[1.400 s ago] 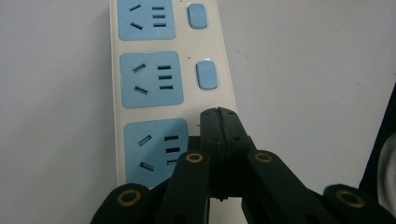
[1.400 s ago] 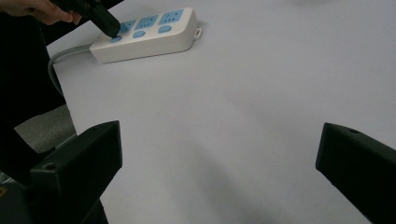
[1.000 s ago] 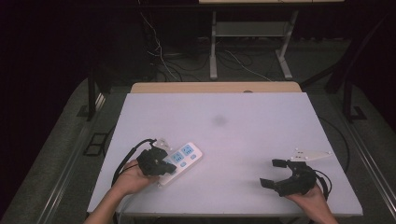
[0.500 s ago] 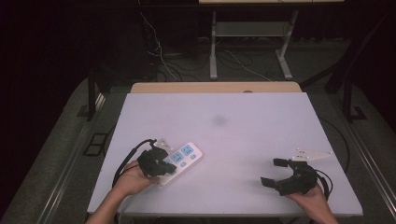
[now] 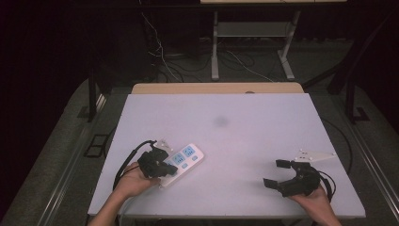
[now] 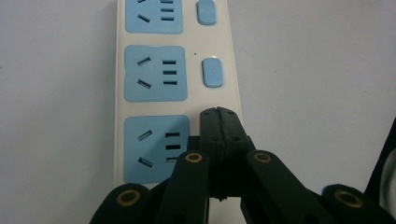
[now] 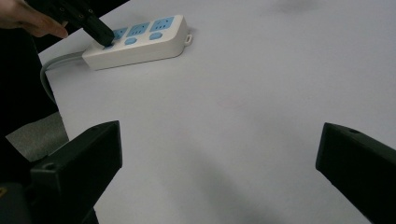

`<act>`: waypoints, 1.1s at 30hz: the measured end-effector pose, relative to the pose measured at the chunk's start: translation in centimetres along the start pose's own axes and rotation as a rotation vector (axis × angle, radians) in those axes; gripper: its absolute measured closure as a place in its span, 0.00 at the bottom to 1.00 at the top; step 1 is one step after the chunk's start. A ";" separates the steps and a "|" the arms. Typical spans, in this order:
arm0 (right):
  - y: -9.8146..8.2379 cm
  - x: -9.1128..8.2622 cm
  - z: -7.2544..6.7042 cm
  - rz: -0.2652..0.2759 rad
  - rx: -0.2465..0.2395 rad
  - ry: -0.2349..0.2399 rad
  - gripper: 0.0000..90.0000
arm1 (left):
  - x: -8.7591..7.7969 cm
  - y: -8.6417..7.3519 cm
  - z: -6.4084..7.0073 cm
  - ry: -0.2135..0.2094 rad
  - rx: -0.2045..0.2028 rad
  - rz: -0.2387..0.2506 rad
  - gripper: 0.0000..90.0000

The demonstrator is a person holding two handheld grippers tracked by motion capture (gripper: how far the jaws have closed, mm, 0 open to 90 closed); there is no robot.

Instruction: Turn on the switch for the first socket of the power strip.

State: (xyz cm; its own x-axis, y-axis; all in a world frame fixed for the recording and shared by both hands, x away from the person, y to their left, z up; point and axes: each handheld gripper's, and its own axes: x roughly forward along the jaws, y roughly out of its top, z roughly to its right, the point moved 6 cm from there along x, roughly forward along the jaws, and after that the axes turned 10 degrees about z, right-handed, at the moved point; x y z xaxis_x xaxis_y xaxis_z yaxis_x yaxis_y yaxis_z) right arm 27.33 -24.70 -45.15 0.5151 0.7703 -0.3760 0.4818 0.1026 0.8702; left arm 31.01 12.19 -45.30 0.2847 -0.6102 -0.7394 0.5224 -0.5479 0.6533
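Little is changed since before: the left tongs (image 6: 218,114), jaws pressed together, are kept on the power strip (image 5: 184,159) near the desk's (image 5: 244,127) front-left corner. Right tongs (image 5: 278,173) are held wide open, empty.

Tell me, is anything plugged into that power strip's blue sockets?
No. In the left gripper view the three blue sockets on the power strip show open slots, with no plug in any.

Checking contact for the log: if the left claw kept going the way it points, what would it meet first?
The left claw, shut, already sits on the power strip, apparently at the nearest blue switch; that comes first, though actual contact is unclear.
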 end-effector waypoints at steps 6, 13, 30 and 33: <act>0.0 0.0 0.0 0.003 0.000 0.001 0.00 | -0.2 0.1 -0.2 0.012 0.004 -0.001 0.99; 0.1 -0.2 0.2 0.007 0.004 -0.002 0.00 | -0.4 0.4 -0.5 0.010 0.003 0.014 0.99; 0.1 -0.2 0.1 0.009 0.002 -0.002 0.00 | -3.1 2.3 -1.3 0.040 -0.017 0.135 0.99; 0.1 -0.3 0.1 0.010 0.005 -0.002 0.00 | -3.5 2.4 -1.4 0.049 -0.026 0.160 0.99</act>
State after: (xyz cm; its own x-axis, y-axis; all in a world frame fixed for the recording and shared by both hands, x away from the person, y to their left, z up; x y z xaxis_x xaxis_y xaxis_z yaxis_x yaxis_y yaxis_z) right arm 27.33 -24.99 -45.01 0.5213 0.7702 -0.3675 0.4799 0.0915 0.8725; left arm 32.40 13.76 -41.41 0.4043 -0.6594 -0.6338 0.4881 -0.4304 0.7592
